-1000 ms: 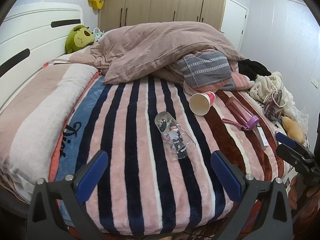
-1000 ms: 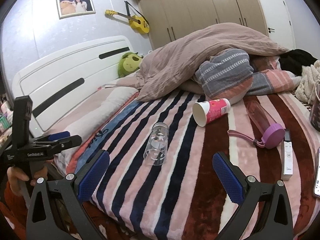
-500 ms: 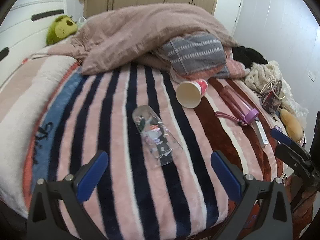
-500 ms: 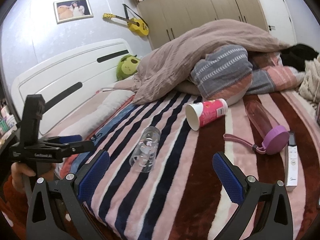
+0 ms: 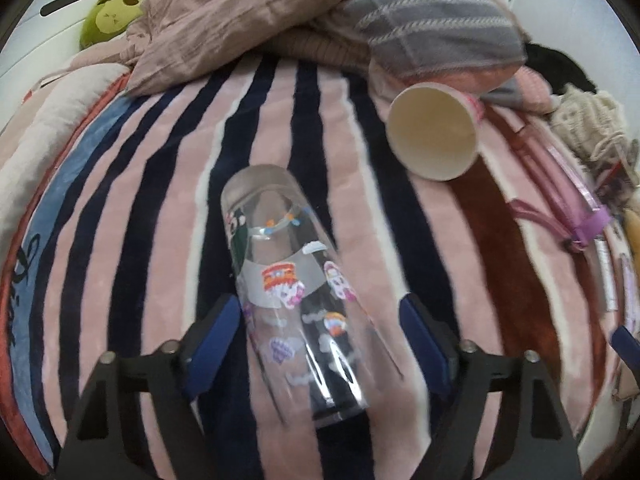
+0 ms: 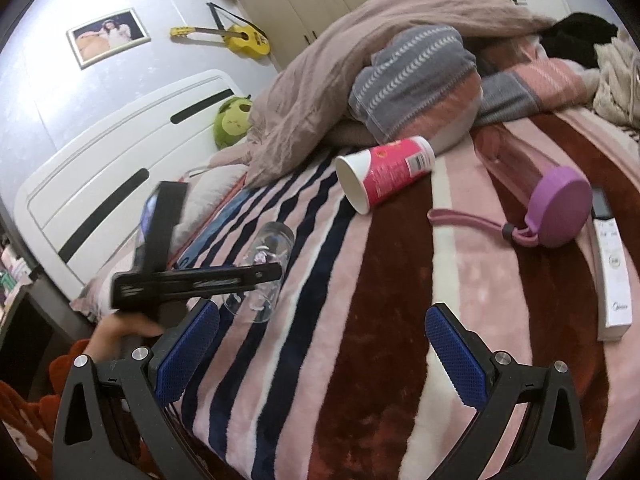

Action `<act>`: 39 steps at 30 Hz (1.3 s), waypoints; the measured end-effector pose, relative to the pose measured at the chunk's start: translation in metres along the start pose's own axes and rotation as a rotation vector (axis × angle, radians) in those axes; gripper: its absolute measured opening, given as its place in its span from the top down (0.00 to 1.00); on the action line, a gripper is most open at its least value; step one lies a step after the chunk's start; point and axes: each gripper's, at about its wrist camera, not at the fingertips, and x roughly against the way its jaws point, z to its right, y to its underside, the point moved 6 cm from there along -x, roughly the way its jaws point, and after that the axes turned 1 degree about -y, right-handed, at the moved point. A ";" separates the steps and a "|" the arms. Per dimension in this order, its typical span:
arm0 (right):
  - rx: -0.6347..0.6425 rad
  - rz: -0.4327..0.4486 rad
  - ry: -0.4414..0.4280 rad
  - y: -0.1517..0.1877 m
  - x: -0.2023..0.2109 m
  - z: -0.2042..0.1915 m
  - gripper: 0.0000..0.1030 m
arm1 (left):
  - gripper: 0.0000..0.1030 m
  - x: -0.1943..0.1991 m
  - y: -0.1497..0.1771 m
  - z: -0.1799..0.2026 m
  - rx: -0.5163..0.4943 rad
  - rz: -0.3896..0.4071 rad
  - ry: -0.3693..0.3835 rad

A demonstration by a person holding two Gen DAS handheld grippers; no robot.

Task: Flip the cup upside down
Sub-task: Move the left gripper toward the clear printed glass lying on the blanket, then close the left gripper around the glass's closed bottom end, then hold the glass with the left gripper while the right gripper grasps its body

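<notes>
While the left gripper (image 5: 320,336) sits wide open with the glass cup (image 5: 288,292) lying between its blue pads (image 5: 214,340), nothing is gripped yet; there's a gap on both sides. Right gripper (image 6: 320,352) also open and empty, over the striped blanket (image 6: 400,280), well apart from the cup.

Risks, my read:
- Smooth round glass on its side on plush fleece: one pad touching first likely rolls it out.
- Pads sit near the open rim; a grip that close to the end could pivot or slip during the flip.
- Soft bed: set mouth-down, it may tip.
- Paper cup (image 5: 434,132) is near; a roll could knock it.

Cup: clear tumbler with cartoon stickers, on its side mid-blanket, closed base away from the gripper, mouth toward it.
</notes>
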 end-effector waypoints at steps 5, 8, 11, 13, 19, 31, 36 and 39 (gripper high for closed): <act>-0.022 -0.010 -0.007 0.005 0.000 0.004 0.00 | 0.32 -0.003 0.004 -0.002 -0.022 0.047 -0.017; -0.030 -0.016 -0.014 0.007 0.000 0.004 0.00 | 0.36 0.003 0.010 -0.005 -0.044 0.062 -0.006; -0.044 -0.023 -0.050 0.009 -0.001 0.000 0.00 | 0.42 0.012 0.020 -0.015 -0.037 0.067 0.028; -0.059 -0.033 -0.090 0.010 -0.004 -0.006 0.00 | 0.44 0.021 0.031 -0.023 -0.037 0.066 0.057; -0.102 -0.114 -0.255 0.019 -0.038 -0.038 0.00 | 0.44 0.044 0.068 -0.042 -0.035 0.047 0.157; -0.310 -0.317 -0.347 0.028 -0.141 -0.078 0.18 | 0.44 0.058 0.096 -0.065 0.016 0.052 0.304; -0.358 -0.422 -0.298 0.034 -0.179 -0.087 0.32 | 0.44 0.058 0.098 -0.068 0.021 0.052 0.346; -0.381 -0.460 -0.220 0.038 -0.198 -0.087 0.38 | 0.44 0.055 0.101 -0.068 0.017 0.042 0.374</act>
